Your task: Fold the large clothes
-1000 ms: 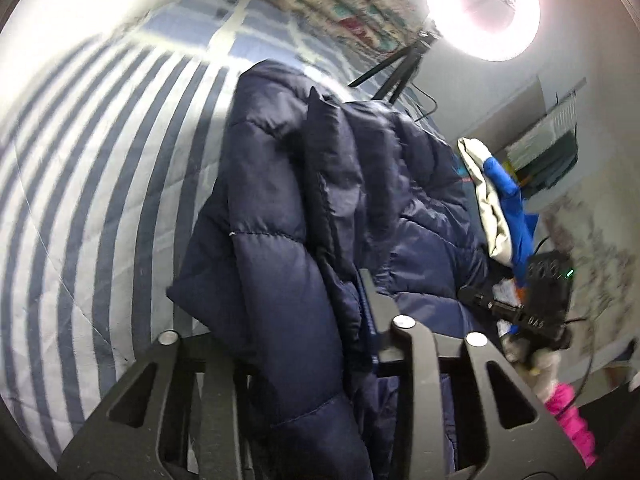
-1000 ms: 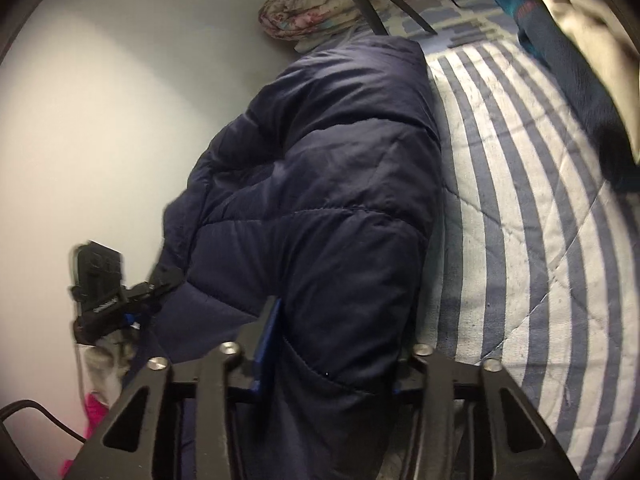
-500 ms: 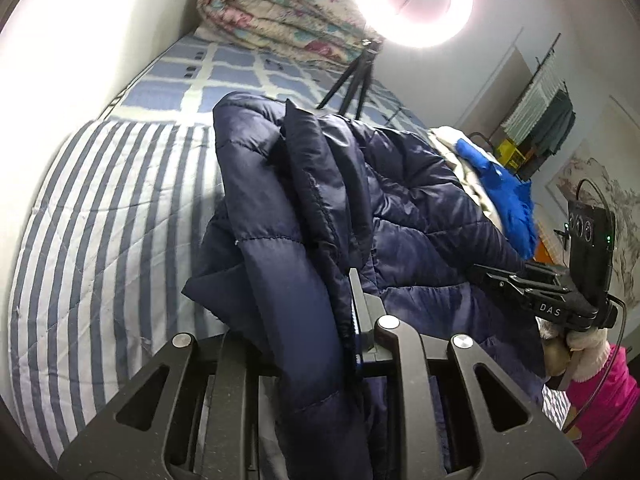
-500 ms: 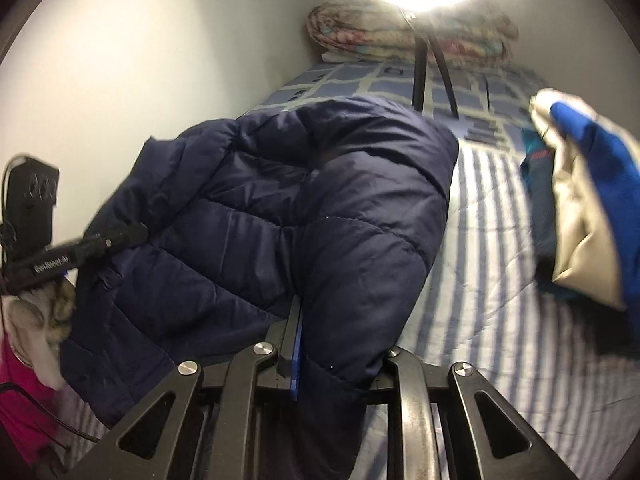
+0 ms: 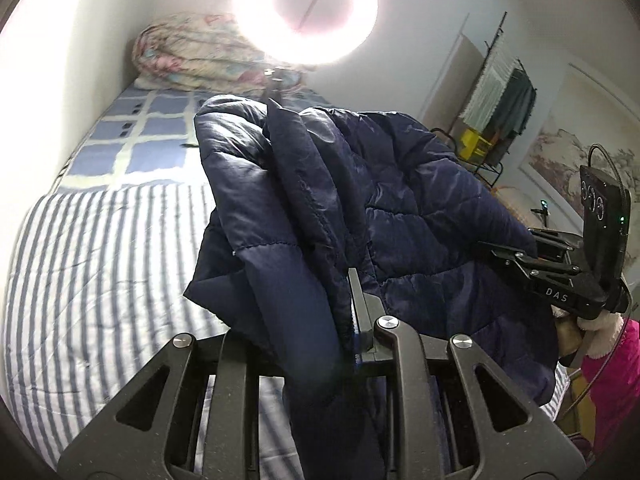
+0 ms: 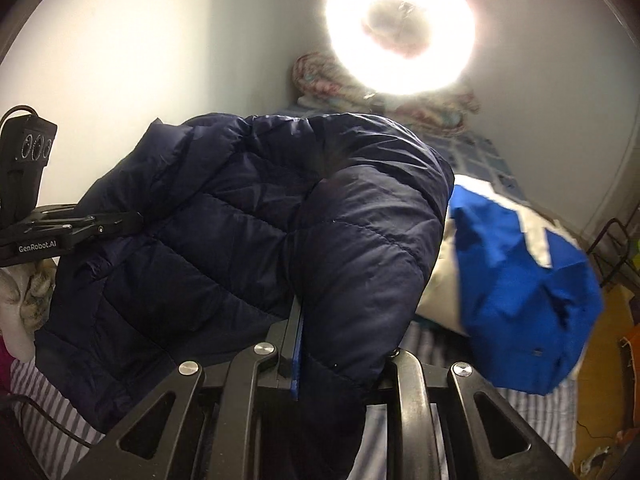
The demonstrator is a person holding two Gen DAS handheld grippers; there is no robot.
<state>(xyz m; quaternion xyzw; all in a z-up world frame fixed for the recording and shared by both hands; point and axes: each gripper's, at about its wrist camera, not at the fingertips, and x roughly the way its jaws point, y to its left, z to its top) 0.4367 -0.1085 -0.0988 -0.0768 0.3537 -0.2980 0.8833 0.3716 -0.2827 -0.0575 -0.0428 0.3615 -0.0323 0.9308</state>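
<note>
Left gripper (image 5: pixel 320 320) and right gripper (image 6: pixel 340 344) both clamped on folds of the navy puffer jacket (image 5: pixel 380 200), which hangs between them above the striped bed (image 5: pixel 100 260). Ring light (image 5: pixel 306 12) behind.

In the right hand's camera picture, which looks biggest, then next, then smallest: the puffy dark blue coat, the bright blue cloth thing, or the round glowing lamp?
1. Puffy navy quilted coat, though it is nearest the camera.
2. Bright blue and cream garment.
3. Round glowing ring lamp, which is farther away, so it may only look small.
</note>
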